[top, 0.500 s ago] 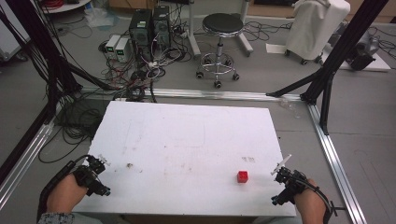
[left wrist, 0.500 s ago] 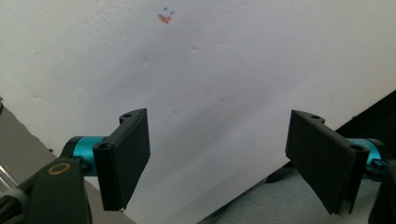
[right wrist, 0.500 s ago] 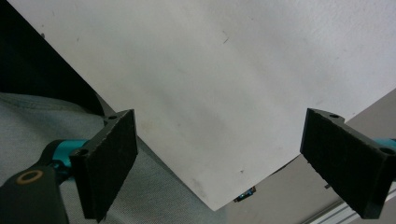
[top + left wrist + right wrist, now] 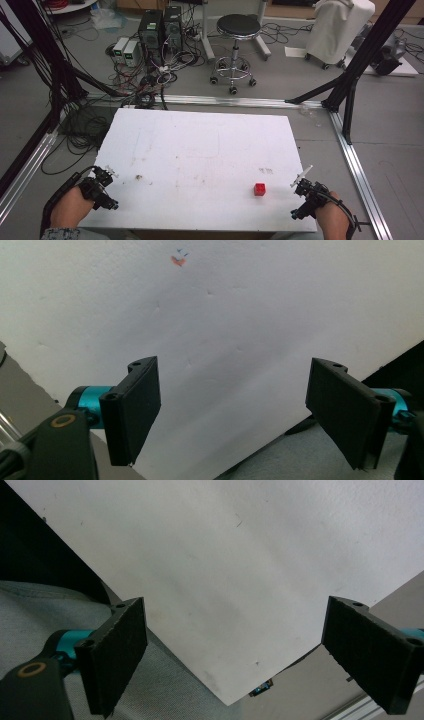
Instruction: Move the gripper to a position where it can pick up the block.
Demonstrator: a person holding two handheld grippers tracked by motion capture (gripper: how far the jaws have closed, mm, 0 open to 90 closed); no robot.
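Jaws of both grippers were seen spread wide, with nothing held between them.

High view: the left gripper (image 4: 102,187) was held at the near-left corner of the white table (image 4: 200,150), over its edge, in the person's left hand (image 4: 67,207). The right gripper (image 4: 305,195) was held at the near-right corner, in the right hand (image 4: 332,217). A small red cube (image 4: 259,189) was lying on the table near its front edge, left of the right gripper and apart from it, well apart from the left gripper. A faint brownish smudge (image 4: 139,177) was noted on the table surface not far from the left gripper. A black stool (image 4: 235,30) and computer towers (image 4: 160,27) were standing on the floor beyond the table.

Left gripper view: the left gripper (image 4: 235,410) was looking down on bare white table (image 4: 250,315); wide gap between the jaws, nothing in it. A small orange-red mark (image 4: 177,260) was seen far up on the surface.

Right gripper view: the right gripper (image 4: 235,655) was pointed at the table corner (image 4: 225,555); jaws fully parted, empty. Grey fabric (image 4: 165,680) was seen below the table edge.

Progress, judged: the cube was untouched and nothing was grasped, so the work appeared to be at its start. Left to do: the approach to the cube, likely by the nearer right gripper, then the closing on it and whatever handling follows.
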